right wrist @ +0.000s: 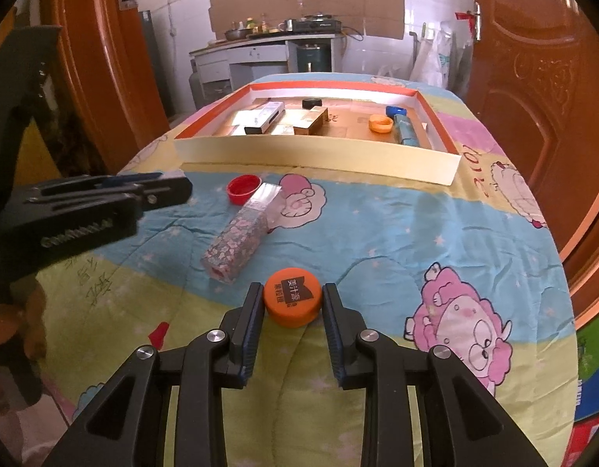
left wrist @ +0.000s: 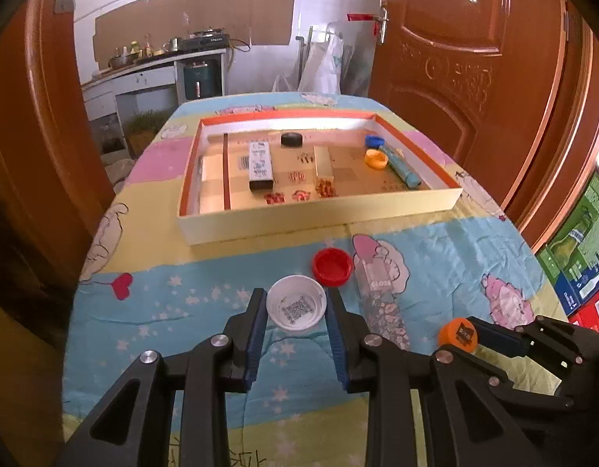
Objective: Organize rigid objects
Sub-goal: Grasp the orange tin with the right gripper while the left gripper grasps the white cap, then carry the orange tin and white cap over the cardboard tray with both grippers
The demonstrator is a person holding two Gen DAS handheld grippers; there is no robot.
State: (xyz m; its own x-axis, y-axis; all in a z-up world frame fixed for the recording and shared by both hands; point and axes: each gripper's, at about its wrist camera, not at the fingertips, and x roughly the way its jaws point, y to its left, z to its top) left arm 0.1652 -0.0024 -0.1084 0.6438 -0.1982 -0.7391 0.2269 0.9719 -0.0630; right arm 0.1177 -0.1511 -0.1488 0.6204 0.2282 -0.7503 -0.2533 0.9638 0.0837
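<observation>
On worktop, near side: white cap between left tool fingers; orange cap between right tool fingers (both apparently gripped). Red cap, floral tube remain; tray part-filled.

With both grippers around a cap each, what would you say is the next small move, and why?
Probably lift both caps and carry them to the tray. The left gripper looks closed on the white cap, and the right gripper on the orange cap, both low over the cloth. The tray ahead already holds other caps, so these likely belong there.
</observation>
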